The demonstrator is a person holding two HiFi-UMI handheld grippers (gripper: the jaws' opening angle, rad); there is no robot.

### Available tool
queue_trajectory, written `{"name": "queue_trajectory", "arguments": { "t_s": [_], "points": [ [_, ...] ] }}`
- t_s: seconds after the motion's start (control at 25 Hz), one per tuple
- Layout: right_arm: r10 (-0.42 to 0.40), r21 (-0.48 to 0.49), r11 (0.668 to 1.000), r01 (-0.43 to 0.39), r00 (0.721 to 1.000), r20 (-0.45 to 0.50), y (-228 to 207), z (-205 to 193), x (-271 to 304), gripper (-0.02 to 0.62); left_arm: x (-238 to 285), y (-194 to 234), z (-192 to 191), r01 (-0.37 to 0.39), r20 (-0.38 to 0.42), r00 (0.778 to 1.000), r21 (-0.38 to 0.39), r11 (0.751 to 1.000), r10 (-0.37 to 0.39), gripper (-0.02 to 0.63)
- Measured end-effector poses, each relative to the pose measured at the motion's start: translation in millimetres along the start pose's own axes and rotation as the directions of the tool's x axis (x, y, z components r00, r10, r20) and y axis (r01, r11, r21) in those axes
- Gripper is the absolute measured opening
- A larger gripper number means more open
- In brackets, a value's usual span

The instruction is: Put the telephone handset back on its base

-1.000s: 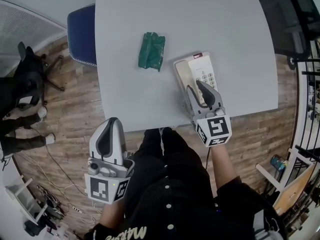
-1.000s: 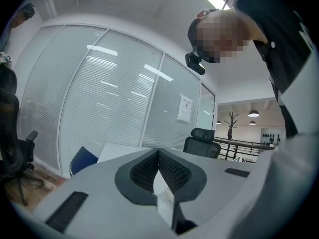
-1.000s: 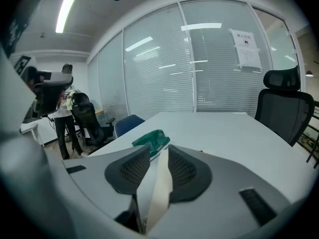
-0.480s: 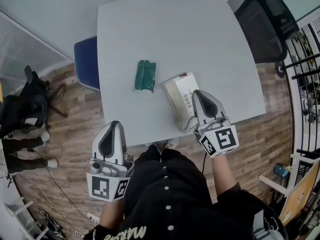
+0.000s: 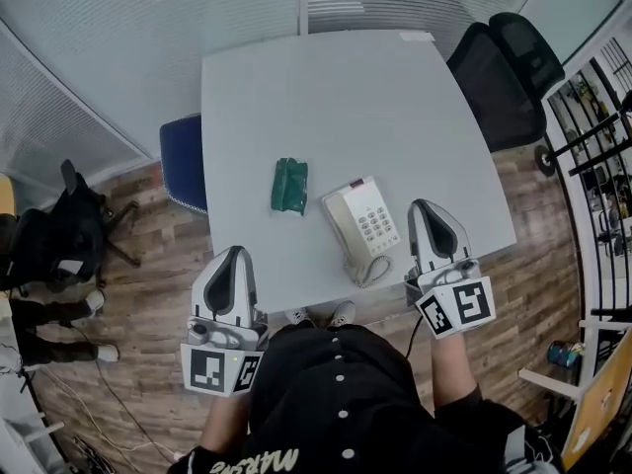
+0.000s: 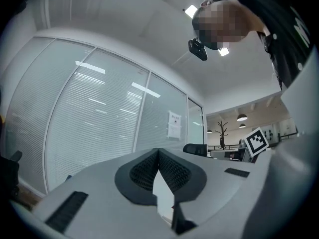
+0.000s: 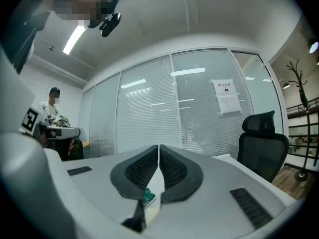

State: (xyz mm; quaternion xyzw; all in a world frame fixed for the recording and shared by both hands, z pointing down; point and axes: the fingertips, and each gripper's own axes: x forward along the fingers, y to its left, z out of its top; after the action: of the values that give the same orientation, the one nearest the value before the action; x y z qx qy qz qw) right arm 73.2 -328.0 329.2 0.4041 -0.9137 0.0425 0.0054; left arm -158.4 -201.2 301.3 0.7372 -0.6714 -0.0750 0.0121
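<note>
- The right gripper point(image 5: 432, 206) has its jaws pressed together with nothing between them. In the right gripper view its pads point(image 7: 149, 169) meet along their length and grip nothing.
- It hangs over the near edge of the desk point(image 5: 326, 97), toward the near right corner, just beside the telephone point(image 5: 367, 225) but not touching it.
- The left gripper point(image 5: 235, 254) is likewise closed and empty, at the near left corner and well apart from the telephone.
- The handset point(image 5: 341, 227) lies along the left side of the base, and the task looks essentially done.
- What probably remains is to check the seating. Both ends should sit flat in the cradle, and a light downward press with closed jaws would settle it.
- The coiled cord point(image 5: 372, 270) lies at the telephone's near end by the desk's near edge, so any further move should stay clear of it to avoid tugging the handset loose.
- The handset's long axis runs from the near edge toward the far edge, its far end leaning slightly left. The cord end points toward the person.
- A green packet point(image 5: 289, 186) lies to the left of the telephone, apart from it.
</note>
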Motion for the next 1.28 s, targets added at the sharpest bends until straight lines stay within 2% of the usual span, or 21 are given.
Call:
{"name": "queue_trajectory", "arguments": {
  "t_s": [0.36, 0.6, 0.96, 1.28],
  "points": [
    [-0.079, 0.010, 0.997, 0.078, 0.992, 0.102, -18.6, 32.4, -18.5, 0.035, 6.2, -1.3, 22.4, 0.004, 0.071, 0.997, 0.041, 0.999, -0.007, 0.015],
    [-0.113, 0.022, 0.994, 0.111, 0.982, 0.150, -27.8, 44.1, -27.7, 0.035, 6.4, 3.6, 30.3, -0.007, 0.089, 0.996, 0.066, 0.998, 0.001, 0.015],
    [-0.135, -0.007, 0.990, 0.138, 0.978, 0.156, -37.9, 47.3, -39.4, 0.035, 1.9, 13.6, 39.1, -0.043, 0.101, 0.994, 0.103, 0.994, 0.033, 0.015],
    [-0.114, -0.036, 0.992, 0.120, 0.982, 0.150, -34.0, 46.1, -40.5, 0.035, 2.5, 4.2, 33.8, -0.033, 0.090, 0.996, 0.098, 0.995, 0.025, 0.015]
  ]
}}
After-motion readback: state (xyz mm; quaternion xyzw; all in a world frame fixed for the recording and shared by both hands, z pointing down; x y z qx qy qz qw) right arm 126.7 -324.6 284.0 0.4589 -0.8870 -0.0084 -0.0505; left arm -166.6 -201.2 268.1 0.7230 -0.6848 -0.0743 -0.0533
